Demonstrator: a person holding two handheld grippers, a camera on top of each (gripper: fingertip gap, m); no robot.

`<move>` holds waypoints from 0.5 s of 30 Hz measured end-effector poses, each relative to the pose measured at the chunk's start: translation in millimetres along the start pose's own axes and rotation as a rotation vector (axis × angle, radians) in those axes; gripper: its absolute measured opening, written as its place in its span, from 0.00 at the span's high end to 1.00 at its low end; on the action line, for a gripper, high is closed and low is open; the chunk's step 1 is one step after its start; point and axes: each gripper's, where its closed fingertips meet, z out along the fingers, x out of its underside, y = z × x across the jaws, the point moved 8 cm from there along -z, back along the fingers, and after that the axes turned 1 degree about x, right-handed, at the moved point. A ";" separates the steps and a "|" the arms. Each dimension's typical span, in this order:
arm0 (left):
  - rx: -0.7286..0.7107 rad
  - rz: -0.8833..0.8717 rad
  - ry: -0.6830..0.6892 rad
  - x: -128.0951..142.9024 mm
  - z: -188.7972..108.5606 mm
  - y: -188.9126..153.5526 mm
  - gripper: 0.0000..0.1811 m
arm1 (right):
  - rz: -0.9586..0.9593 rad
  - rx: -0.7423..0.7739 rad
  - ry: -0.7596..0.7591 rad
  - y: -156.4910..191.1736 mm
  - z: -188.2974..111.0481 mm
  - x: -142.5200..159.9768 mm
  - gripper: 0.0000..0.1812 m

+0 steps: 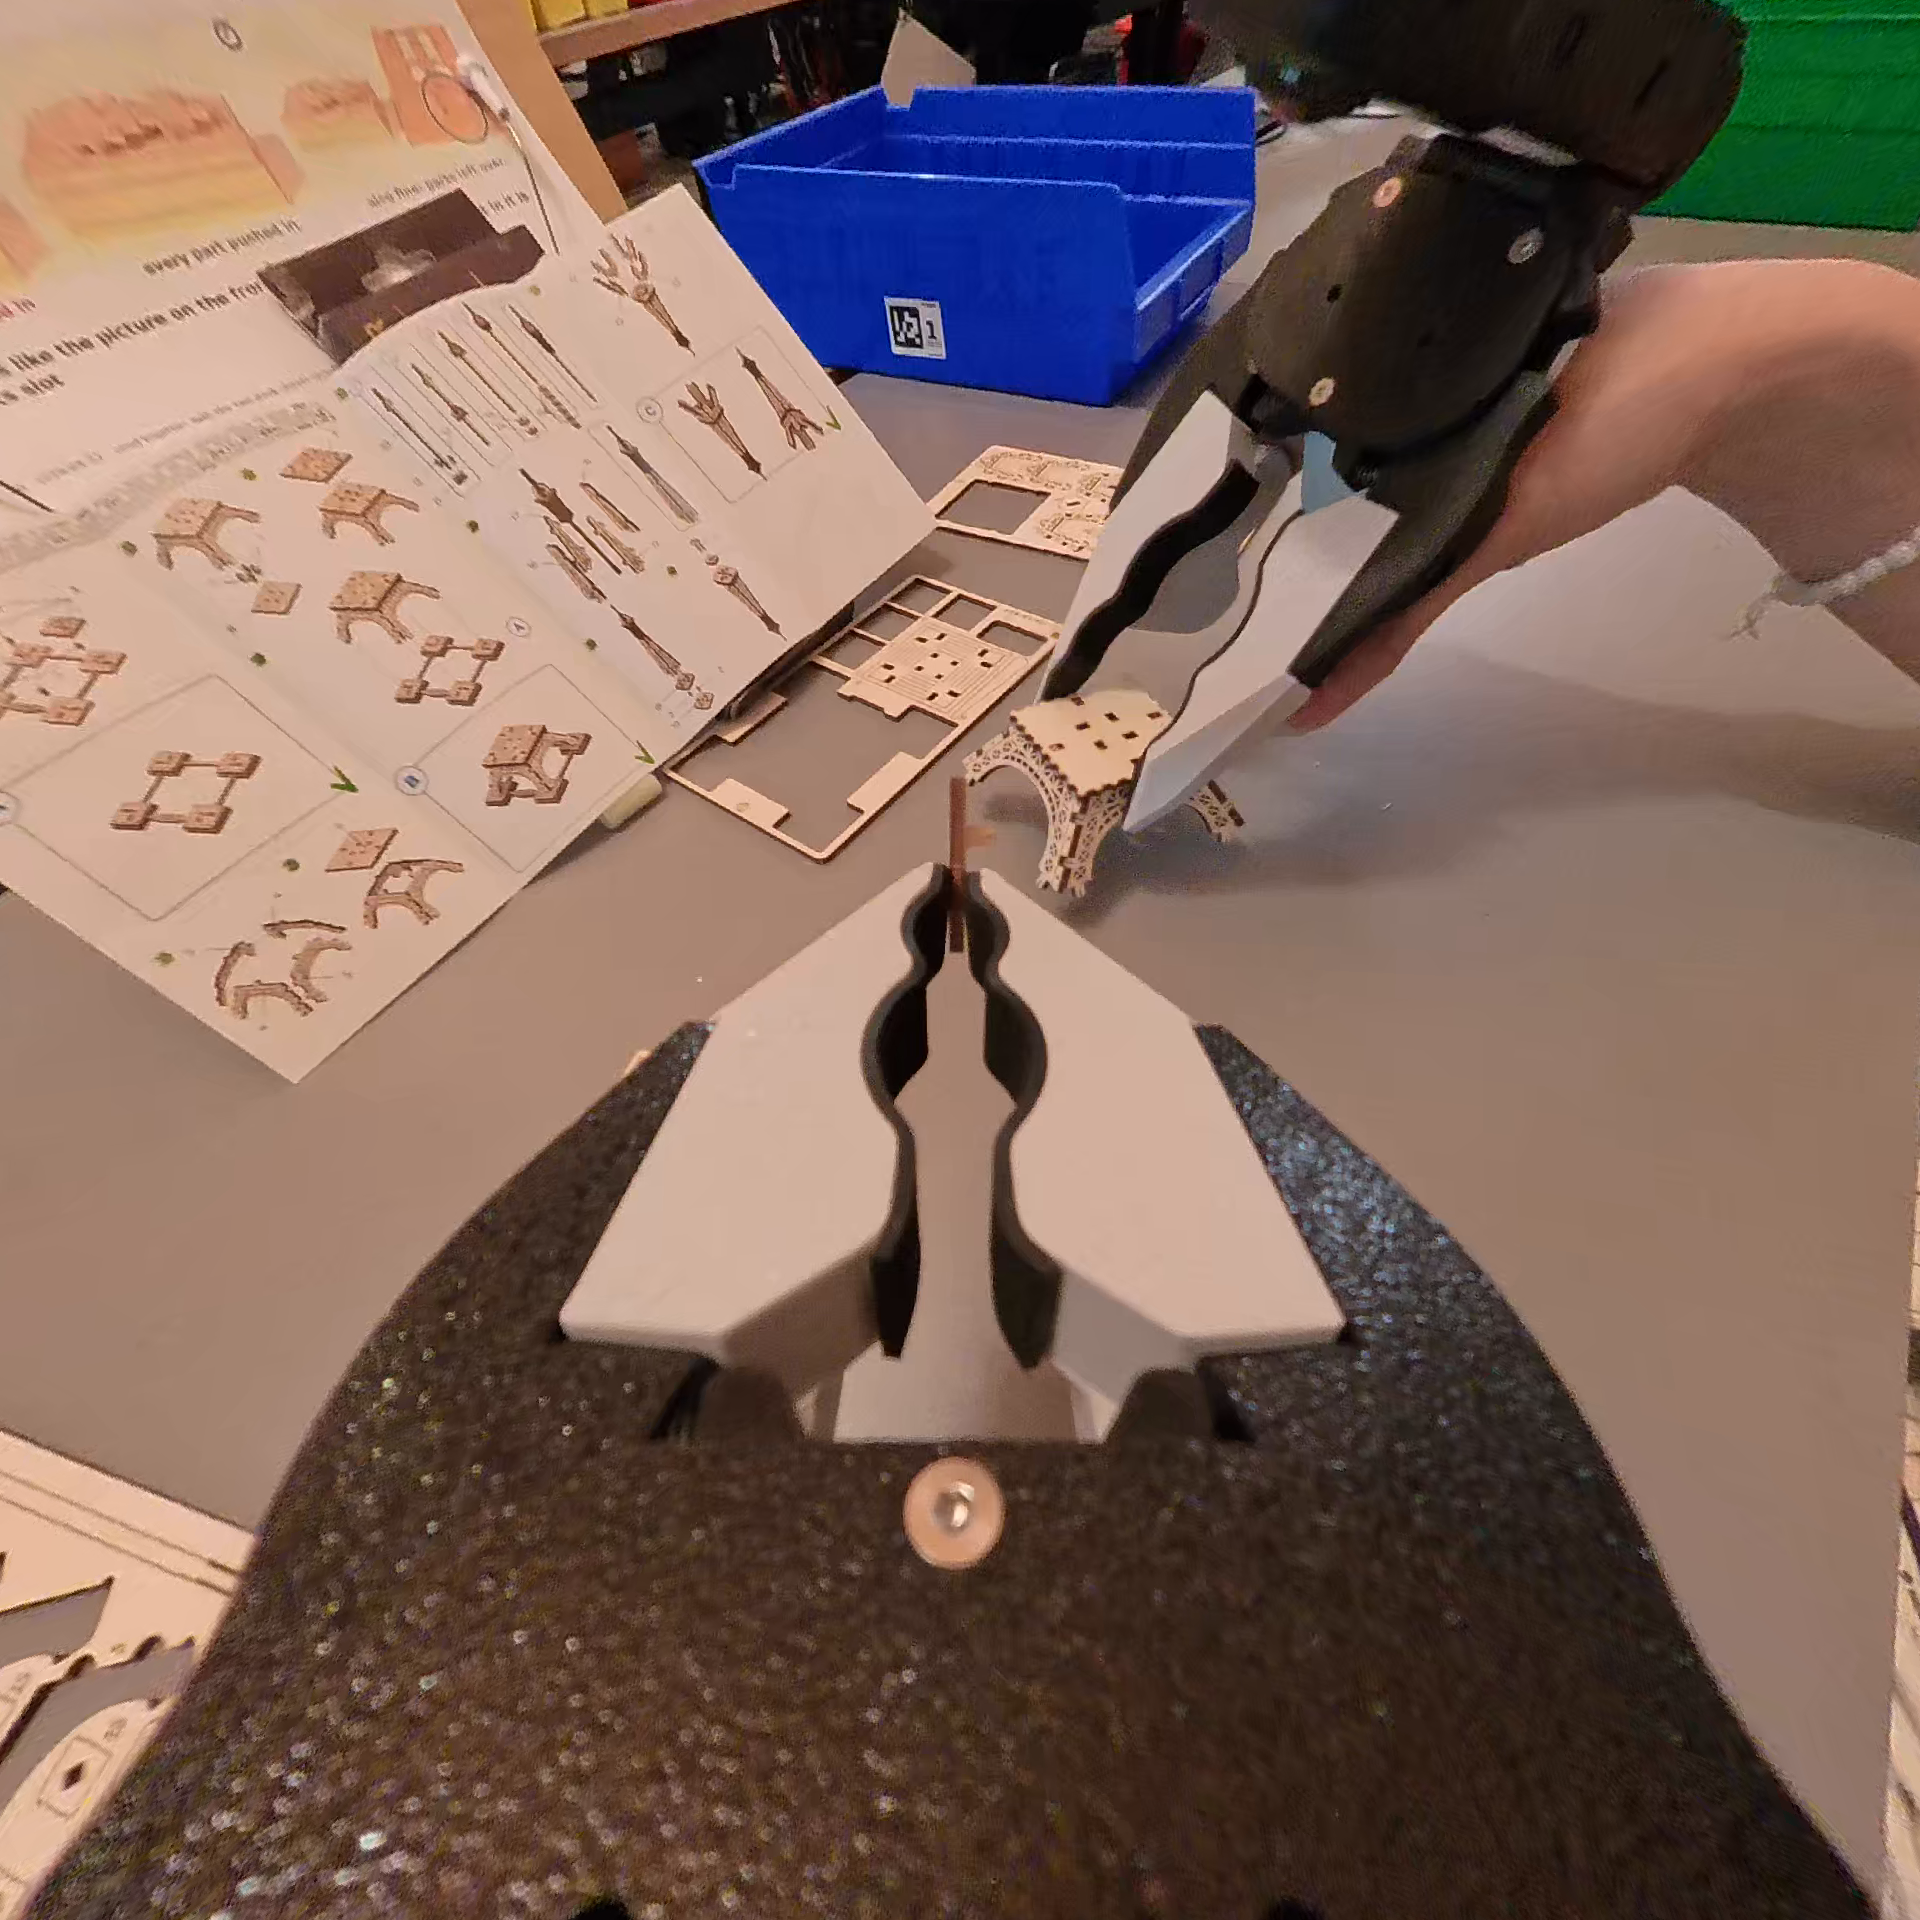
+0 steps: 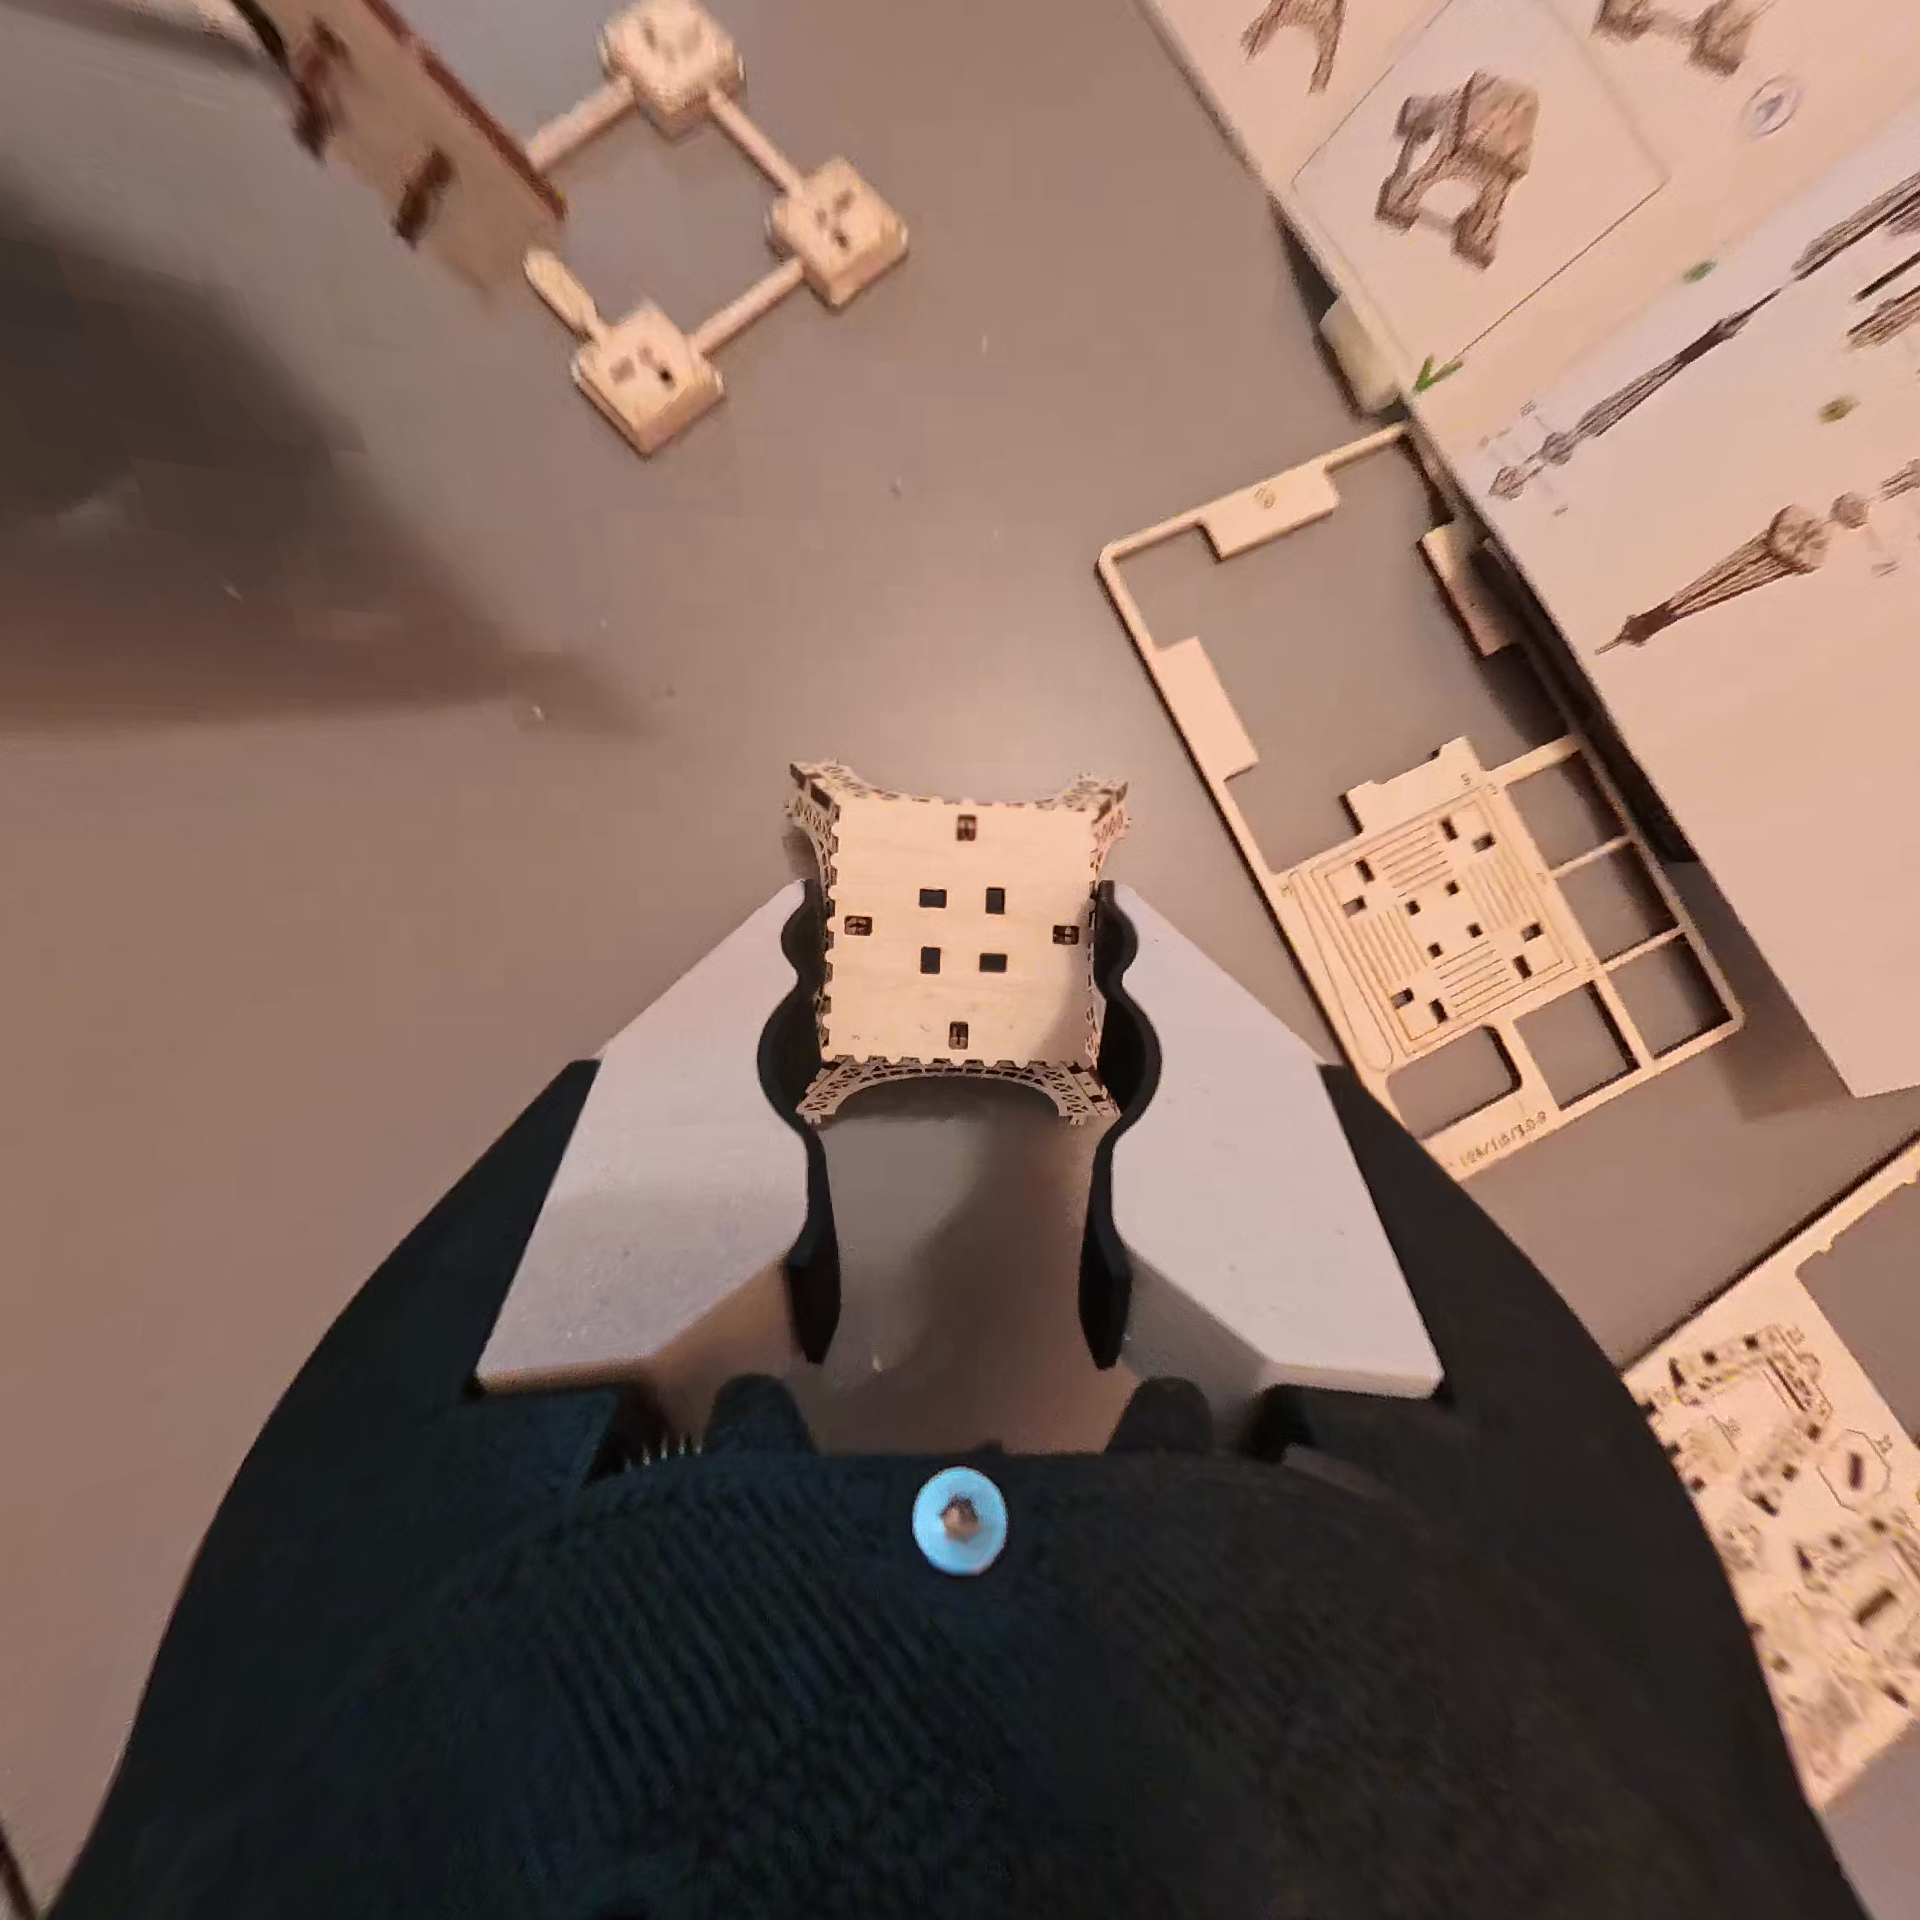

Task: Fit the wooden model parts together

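My left gripper (image 1: 956, 883) is shut on a thin dark wooden strip (image 1: 957, 831) that stands up edge-on between its tips, above the grey table. My right gripper (image 2: 958, 896) is shut on the arched wooden tower base (image 2: 961, 977), one finger on each side of its square slotted top plate. In the left wrist view the base (image 1: 1091, 743) stands with its legs on the table, just ahead and to the right of the strip, with the right gripper (image 1: 1107, 748) coming down on it from above. A blurred wooden piece (image 2: 416, 135) shows at the top left of the right wrist view.
A square wooden frame with corner blocks (image 2: 717, 239) lies beyond the base. Punched-out part sheets (image 1: 914, 675) (image 2: 1455, 935) lie beside an open instruction sheet (image 1: 364, 623). A blue bin (image 1: 987, 239) stands at the back. A person's hand (image 1: 1662, 468) holds the right gripper. Left tips to right tips: about 12 cm.
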 end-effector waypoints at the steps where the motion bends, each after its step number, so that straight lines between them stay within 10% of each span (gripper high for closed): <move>1: -0.009 0.009 -0.004 -1.1 -0.7 0.1 1.00 | 0.023 -0.009 -0.051 1.4 -2.5 -3.8 0.72; 7: -0.099 0.106 -0.128 -18.2 -14.3 -0.6 1.00 | 0.289 -0.129 -0.588 13.3 -26.8 -25.5 0.72; 15: -0.171 0.117 -0.308 -49.8 -26.2 -19.8 1.00 | 0.917 -0.646 -1.438 29.5 -43.9 -19.4 0.73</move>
